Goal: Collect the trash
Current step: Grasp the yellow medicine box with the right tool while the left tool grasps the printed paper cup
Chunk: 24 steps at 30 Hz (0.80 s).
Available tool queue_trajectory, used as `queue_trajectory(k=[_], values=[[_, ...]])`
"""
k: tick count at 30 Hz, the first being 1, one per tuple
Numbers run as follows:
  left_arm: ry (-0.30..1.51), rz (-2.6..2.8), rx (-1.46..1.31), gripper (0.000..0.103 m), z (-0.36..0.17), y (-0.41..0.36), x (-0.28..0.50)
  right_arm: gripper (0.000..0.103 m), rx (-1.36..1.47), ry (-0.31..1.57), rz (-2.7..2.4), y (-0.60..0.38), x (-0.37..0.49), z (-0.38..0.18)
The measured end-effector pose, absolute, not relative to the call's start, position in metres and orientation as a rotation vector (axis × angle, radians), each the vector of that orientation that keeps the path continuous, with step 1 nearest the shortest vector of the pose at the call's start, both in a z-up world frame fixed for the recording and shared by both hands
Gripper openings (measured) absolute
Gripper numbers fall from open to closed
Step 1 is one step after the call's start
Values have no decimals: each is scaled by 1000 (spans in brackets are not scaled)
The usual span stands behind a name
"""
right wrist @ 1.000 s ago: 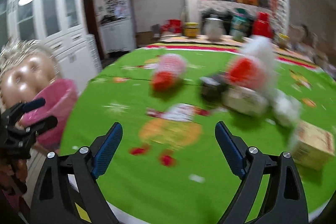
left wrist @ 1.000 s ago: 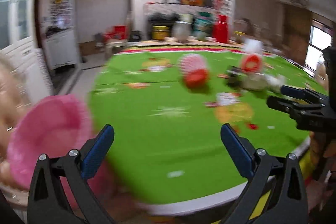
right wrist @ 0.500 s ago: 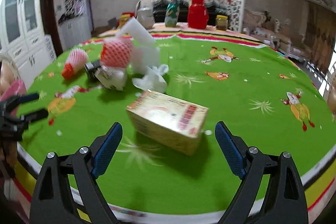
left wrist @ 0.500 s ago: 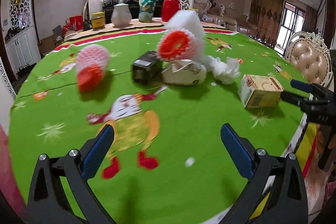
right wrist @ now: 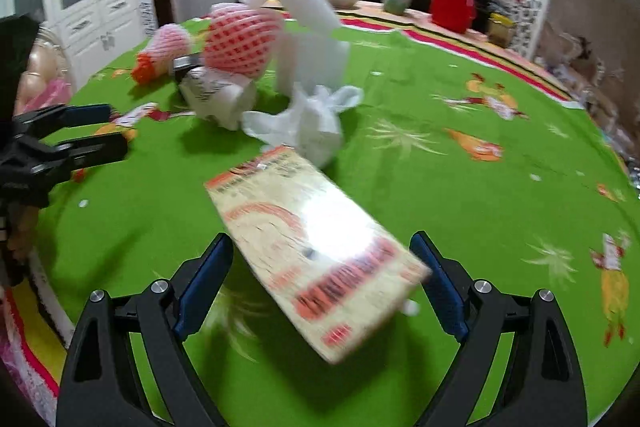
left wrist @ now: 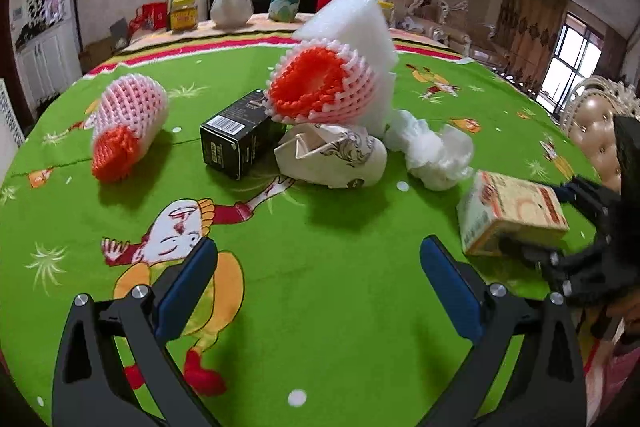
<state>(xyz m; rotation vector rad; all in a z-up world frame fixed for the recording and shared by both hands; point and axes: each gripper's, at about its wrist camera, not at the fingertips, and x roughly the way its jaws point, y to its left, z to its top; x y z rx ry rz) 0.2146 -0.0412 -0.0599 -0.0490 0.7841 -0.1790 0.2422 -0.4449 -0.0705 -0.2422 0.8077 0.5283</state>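
Closing on: box, between the right gripper jaws, pads not touching yet.
Grip tip: squeeze its long sides evenly so it stays flat.
Left gripper: wide, holding nothing; cup lies ahead.
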Motion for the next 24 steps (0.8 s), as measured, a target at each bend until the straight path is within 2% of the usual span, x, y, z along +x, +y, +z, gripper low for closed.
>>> queue_trajectory(k=[1, 4, 13, 21, 22, 24], values=[[789, -170, -53, 98, -61, -42, 219, 72, -238, 792, 547, -443, 241, -70], [800, -134, -84, 98, -62, -44, 236, 61, -252, 748, 550, -438, 232, -66], [803, -66, -105, 98, -65, -64, 281, 55, -131, 705, 432, -464, 229, -56], [797, -34, -100, 97, -69, -78, 307, 55, -71, 692, 451, -474, 231, -54], [800, -32, -103, 95, -70, -78, 310, 55, -64, 692, 454, -476, 231, -54], [828, -58, -130, 67, -75, -74, 314, 55, -62, 690, 458, -476, 231, -54]])
